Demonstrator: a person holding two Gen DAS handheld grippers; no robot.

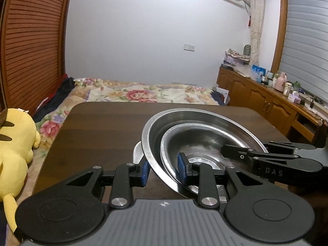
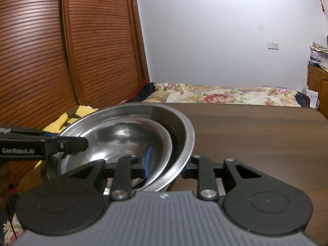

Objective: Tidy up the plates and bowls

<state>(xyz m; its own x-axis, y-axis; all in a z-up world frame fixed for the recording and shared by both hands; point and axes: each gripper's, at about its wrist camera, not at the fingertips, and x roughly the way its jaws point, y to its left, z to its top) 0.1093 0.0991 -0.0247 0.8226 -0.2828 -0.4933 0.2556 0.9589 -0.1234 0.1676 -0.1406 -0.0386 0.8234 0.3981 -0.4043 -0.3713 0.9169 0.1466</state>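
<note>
Two steel bowls are nested, the small bowl (image 1: 201,141) (image 2: 123,141) lying inside the large bowl (image 1: 205,116) (image 2: 180,127), both tilted over the dark wooden table (image 1: 102,127) (image 2: 256,143). My left gripper (image 1: 164,170) is shut on their near-left walls, one blue pad outside the large bowl and one inside the small one. In the right wrist view my right gripper (image 2: 166,168) is shut on the opposite side; its outer finger is hidden behind the large bowl. Each gripper also shows in the other's view: the right gripper (image 1: 235,153), the left gripper (image 2: 82,142).
A white dish (image 1: 137,151) peeks out under the large bowl's left side. A yellow plush toy (image 1: 14,149) lies left of the table. A floral bed (image 1: 143,94) is behind it, a slatted wardrobe (image 2: 41,61) to the left and a cluttered wooden cabinet (image 1: 266,102) to the right.
</note>
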